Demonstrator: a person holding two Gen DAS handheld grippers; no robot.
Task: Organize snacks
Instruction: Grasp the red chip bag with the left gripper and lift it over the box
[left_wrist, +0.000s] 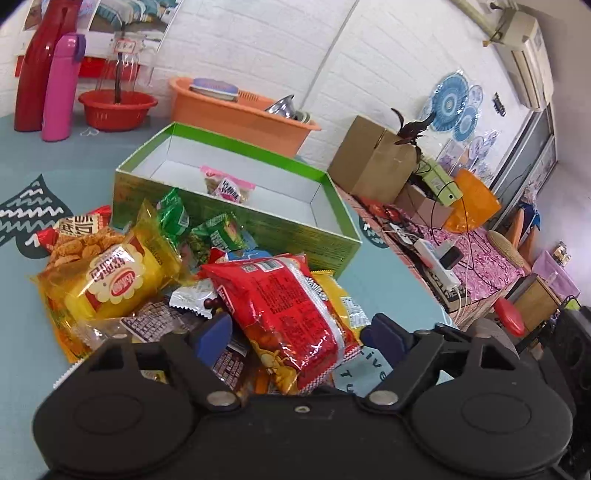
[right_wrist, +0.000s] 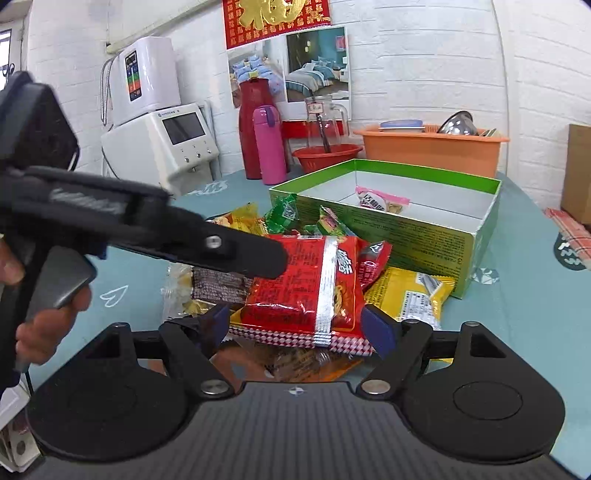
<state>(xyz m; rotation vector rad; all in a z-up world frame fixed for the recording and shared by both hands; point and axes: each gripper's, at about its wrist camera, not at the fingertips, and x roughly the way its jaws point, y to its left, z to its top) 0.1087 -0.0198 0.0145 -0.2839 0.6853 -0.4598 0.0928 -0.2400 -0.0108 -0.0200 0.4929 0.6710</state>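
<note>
Red snack packet (right_wrist: 306, 291) between right claw (right_wrist: 299, 326) fingers

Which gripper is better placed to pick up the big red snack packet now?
Left or right: both open grippers, left and right, straddle the big red snack packet; right looks squarer.

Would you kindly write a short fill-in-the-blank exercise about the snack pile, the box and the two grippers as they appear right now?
1. The green box holds just ____ snack packet, the pink packet.
2. On top of the pile lies the big ____ packet.
3. The jaws of the right gripper and of the left gripper are ____.
4. Beside the red flask stands a ____ bottle.

Missing words: one; red; open; pink
</note>
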